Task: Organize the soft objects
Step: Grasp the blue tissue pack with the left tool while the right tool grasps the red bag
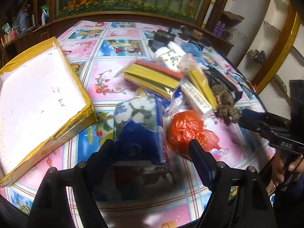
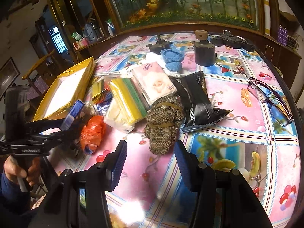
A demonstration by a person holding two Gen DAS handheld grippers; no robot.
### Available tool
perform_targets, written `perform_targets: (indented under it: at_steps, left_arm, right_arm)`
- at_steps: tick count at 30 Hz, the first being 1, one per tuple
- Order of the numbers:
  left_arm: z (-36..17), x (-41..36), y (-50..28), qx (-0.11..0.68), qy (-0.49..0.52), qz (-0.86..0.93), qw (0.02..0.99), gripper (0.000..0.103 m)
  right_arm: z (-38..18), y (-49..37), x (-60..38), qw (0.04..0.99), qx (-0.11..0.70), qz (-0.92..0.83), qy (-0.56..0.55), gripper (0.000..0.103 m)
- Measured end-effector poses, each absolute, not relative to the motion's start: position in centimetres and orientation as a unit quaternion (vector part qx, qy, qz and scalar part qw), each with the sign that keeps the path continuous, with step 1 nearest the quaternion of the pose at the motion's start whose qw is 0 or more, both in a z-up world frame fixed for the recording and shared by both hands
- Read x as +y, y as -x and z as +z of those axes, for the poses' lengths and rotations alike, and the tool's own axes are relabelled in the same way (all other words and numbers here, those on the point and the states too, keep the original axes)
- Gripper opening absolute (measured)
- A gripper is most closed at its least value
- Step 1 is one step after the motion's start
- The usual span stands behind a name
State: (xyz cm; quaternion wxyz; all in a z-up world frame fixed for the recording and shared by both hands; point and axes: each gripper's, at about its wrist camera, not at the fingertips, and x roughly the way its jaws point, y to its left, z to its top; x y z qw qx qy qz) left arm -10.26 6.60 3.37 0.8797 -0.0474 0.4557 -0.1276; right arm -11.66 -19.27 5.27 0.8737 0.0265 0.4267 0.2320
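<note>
**Soft goods heaped mid-table, both grippers hovering unclenched**

A pile of soft things lies in the middle of the table [image 2: 237,152], on its pink and blue fruit-print cover. A blue tissue pack [image 1: 140,125] printed with white flowers stands at the near edge of the heap, between the fingers of the left gripper [image 1: 152,150]; its left side seems to meet the left finger, while the right finger stands clear of it, so the jaws are released, not clamped. Just right of the pack sits a crumpled orange plastic bag [image 1: 185,129]. Beyond it lie a bundle of yellow cloths [image 2: 127,96], a pink tissue pack [image 2: 154,81] and a tied roll of brown knit fabric [image 2: 163,123]. The right gripper [image 2: 150,163] hovers just short of the knit roll, jaws apart and grasping nothing. A black foil packet [image 2: 197,102] touches the roll's right side. Well to the right rest purple-framed glasses [image 2: 271,100]. A yellow-taped box [image 1: 39,98] with a white inside sits at the left.
</note>
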Motion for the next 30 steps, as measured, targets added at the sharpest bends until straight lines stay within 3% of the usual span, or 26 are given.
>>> perform_targets:
  at_steps: [5, 8, 9, 15, 20, 25, 26, 27, 28, 30]
  left_arm:
    - [2.1, 6.3, 8.6, 0.472, 0.053, -0.113, 0.873, 0.080]
    - [2.1, 6.4, 8.8, 0.464, 0.052, -0.110, 0.877, 0.054]
    - [2.2, 6.7, 8.9, 0.464, 0.059, -0.115, 0.876, 0.039]
    - [2.6, 7.8, 9.8, 0.450, 0.082, -0.122, 0.881, 0.028]
    - [3.8, 8.4, 10.9, 0.430, 0.081, -0.124, 0.891, 0.027]
    - [3.7, 8.7, 10.4, 0.440, 0.080, -0.115, 0.887, 0.029]
    - [3.6, 8.7, 10.1, 0.443, 0.078, -0.109, 0.886, 0.033]
    - [3.5, 8.7, 9.9, 0.446, 0.075, -0.099, 0.886, 0.048]
    - [3.5, 8.5, 9.7, 0.447, 0.070, -0.093, 0.887, 0.059]
    - [3.5, 8.2, 9.3, 0.443, 0.060, -0.090, 0.890, 0.063]
  right_arm:
    - [5.5, 12.3, -18.1, 0.868, 0.429, 0.249, -0.020, 0.056]
    - [5.5, 12.6, -17.1, 0.862, 0.433, 0.264, -0.019, 0.056]
    - [5.5, 12.6, -16.7, 0.860, 0.435, 0.267, -0.018, 0.056]
    - [5.0, 11.7, -13.1, 0.845, 0.451, 0.287, -0.005, 0.058]
    - [4.1, 10.3, -9.8, 0.840, 0.461, 0.287, 0.009, 0.072]
    - [3.2, 8.9, -8.3, 0.837, 0.475, 0.272, 0.012, 0.072]
    - [3.0, 8.9, -8.2, 0.837, 0.475, 0.269, 0.011, 0.064]
    - [2.9, 8.9, -8.2, 0.839, 0.474, 0.267, 0.012, 0.053]
    - [2.8, 8.9, -8.0, 0.836, 0.477, 0.271, 0.016, 0.035]
    - [3.0, 9.2, -8.2, 0.840, 0.470, 0.270, 0.014, 0.035]
